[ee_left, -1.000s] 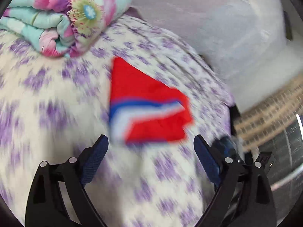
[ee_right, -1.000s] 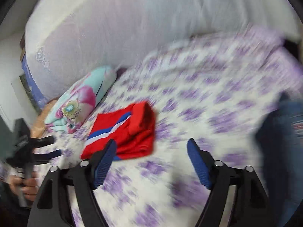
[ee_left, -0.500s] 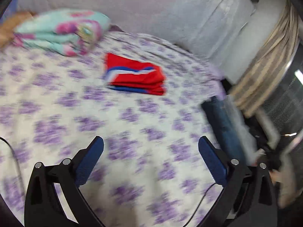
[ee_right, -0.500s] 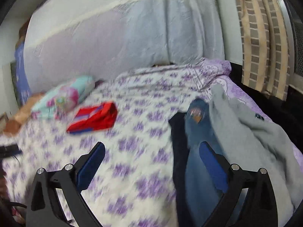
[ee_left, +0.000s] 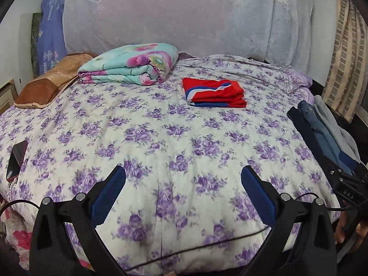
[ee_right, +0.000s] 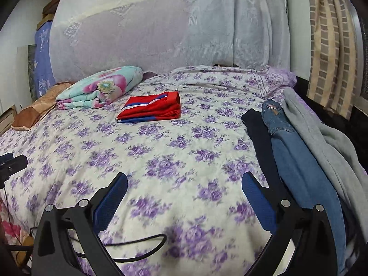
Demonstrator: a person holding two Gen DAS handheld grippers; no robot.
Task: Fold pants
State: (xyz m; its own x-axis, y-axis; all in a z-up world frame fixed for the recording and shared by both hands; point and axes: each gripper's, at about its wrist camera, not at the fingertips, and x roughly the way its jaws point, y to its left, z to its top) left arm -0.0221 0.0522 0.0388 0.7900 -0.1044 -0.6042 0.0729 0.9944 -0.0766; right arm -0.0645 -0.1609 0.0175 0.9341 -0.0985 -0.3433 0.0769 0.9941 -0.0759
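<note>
Folded red pants with blue and white stripes (ee_left: 214, 93) lie on the far middle of the bed; they also show in the right wrist view (ee_right: 151, 109). Unfolded garments lie along the bed's right edge: dark pants (ee_right: 260, 135), blue jeans (ee_right: 296, 158) and a grey garment (ee_right: 331, 142); they also show in the left wrist view (ee_left: 319, 126). My left gripper (ee_left: 182, 195) is open and empty above the bed's near edge. My right gripper (ee_right: 184, 197) is open and empty, just left of the dark pants.
The bed has a purple-flowered cover (ee_left: 161, 138). A folded floral blanket (ee_left: 131, 64) and a brown pillow (ee_left: 48, 80) lie at the back left. A phone (ee_left: 17, 158) lies at the left edge. A covered headboard (ee_left: 184, 16) stands behind. Cables (ee_right: 128, 246) hang near the front edge.
Both grippers have pulled back from the folded red pants toward the bed's near edge. The right gripper has swung right, bringing the unfolded garments into view. Both stay open.
</note>
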